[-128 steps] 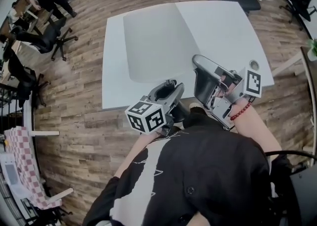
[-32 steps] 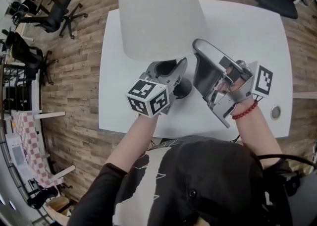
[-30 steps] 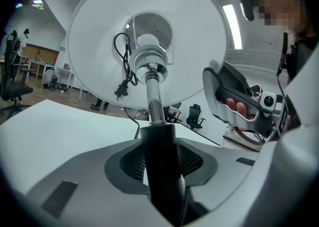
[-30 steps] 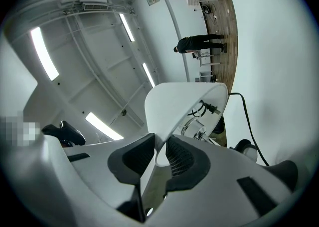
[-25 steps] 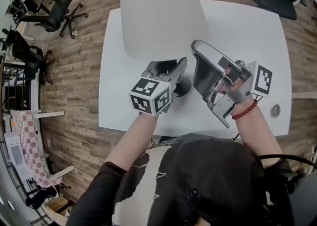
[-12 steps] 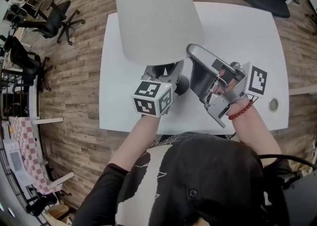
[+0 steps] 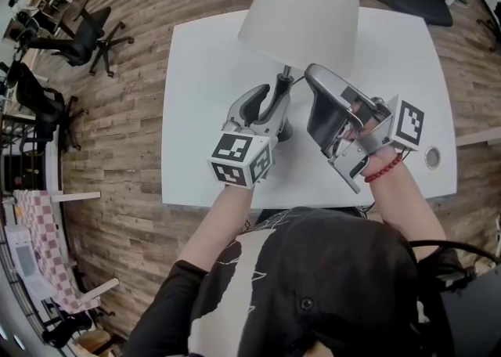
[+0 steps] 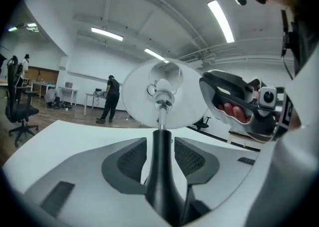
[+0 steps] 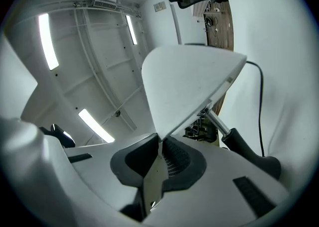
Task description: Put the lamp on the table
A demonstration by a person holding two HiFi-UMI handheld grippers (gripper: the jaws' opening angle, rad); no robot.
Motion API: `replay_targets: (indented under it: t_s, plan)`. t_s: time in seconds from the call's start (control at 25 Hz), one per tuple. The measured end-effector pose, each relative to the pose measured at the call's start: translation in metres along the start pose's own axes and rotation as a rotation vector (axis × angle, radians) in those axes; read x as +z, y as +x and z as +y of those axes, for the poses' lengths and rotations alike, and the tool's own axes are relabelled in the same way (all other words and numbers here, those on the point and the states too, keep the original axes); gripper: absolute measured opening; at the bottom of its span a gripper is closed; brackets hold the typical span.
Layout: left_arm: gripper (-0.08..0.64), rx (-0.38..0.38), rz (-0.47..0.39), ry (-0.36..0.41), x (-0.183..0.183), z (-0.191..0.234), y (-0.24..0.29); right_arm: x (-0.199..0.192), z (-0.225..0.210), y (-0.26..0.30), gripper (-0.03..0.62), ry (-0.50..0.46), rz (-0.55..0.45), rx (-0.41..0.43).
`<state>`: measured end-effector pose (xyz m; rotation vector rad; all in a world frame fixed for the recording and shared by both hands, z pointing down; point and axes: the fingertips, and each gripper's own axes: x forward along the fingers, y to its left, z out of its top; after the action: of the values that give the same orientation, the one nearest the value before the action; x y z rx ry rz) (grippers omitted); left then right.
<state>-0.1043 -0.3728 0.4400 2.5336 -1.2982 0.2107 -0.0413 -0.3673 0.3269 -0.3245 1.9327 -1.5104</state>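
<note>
Head view: lamp (image 7: pixel 301 12) stood on the white surface (image 7: pixel 203 73), directly ahead of both tongs, shade up and leaning slightly away from the person. Judged: placement essentially done, with release under way.

Left tongs (image 7: pixel 270 99): set low on the lamp, straddling its black stem (image 8: pixel 160 171). Left gripper view showed the stem centred between the two pads, a sliver of surface visible on either side, so the pads were not pressing. Jaws wide and opening. The low position made sense: nearest the base, where weight is easiest to control on set-down.

Right tongs (image 7: pixel 313 75): higher and to the right of the left tongs, tips up at the lower rim of the shade (image 9: pixel 184 86). Right gripper view showed that rim running down into the narrow slot between the pads. Jaws narrow and closing. Whether the pads actually pinched the rim could not be made out. Probable purpose: steadying the top-heavy shade while the lower tongs let go.

Base mostly hidden behind the left tongs in the head view, so full contact with the surface was not confirmed, only inferred from the lamp standing with the stem ungripped.

Risk noted: a tug on the shade during withdrawal could tip the lamp toward the person.
</note>
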Motion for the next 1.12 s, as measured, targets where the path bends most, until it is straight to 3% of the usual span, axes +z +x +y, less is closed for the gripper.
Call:
replay_targets:
  t_s: [0.12,0.36,1.12]
  plan:
    - [0.17,-0.046,-0.031,0.018,0.011,-0.006,0.001,0.009,-0.001,-0.006,0.027,-0.043,-0.04,-0.036]
    - [0.146,-0.067,-0.007,0.061,0.011,-0.009,0.003,0.011,0.001,-0.007,0.025,-0.045,-0.045,-0.049]
    - [0.146,-0.052,-0.054,-0.029,0.001,-0.011,-0.01,-0.02,0.012,0.003,0.026,-0.04,0.07,-0.047]
